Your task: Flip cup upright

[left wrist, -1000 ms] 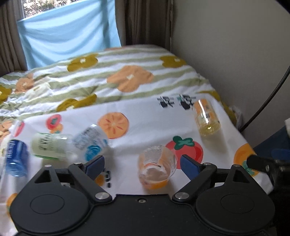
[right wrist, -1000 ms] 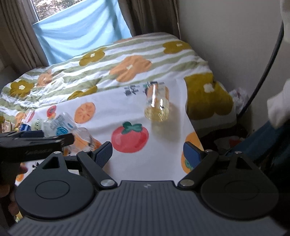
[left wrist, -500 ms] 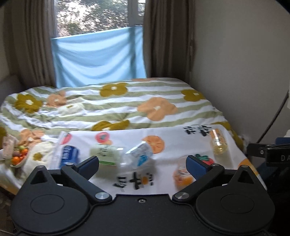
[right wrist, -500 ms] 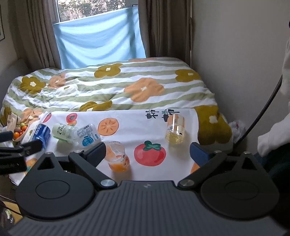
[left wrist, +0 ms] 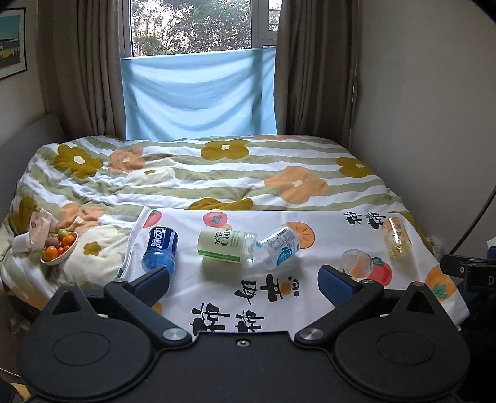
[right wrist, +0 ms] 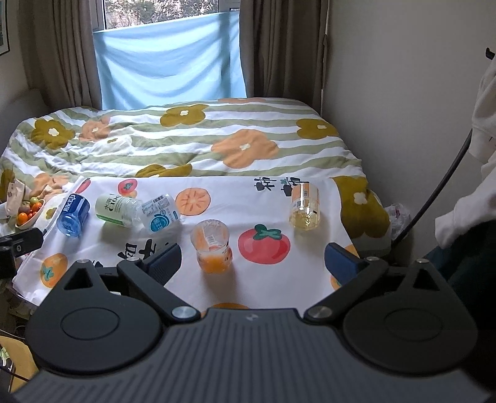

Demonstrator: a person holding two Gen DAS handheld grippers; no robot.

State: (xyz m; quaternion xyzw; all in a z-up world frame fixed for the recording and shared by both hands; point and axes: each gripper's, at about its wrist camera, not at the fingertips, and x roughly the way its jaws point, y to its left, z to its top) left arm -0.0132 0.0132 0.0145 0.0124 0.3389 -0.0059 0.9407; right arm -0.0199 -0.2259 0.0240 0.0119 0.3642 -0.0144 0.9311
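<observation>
A home bedroom: a bed [left wrist: 217, 173] covered by a flowered striped quilt [right wrist: 192, 136], brown curtains [left wrist: 83, 68] framing a window [left wrist: 192, 24], and a framed picture [left wrist: 12, 43] on the wall.

Cup [left wrist: 356, 263] base behind left gripper's [left wrist: 245, 280] finger; bowl [right wrist: 26, 217] contents too small.

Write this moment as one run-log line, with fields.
cup: upright on cloth | left gripper: open, empty | right gripper: open, empty
</observation>
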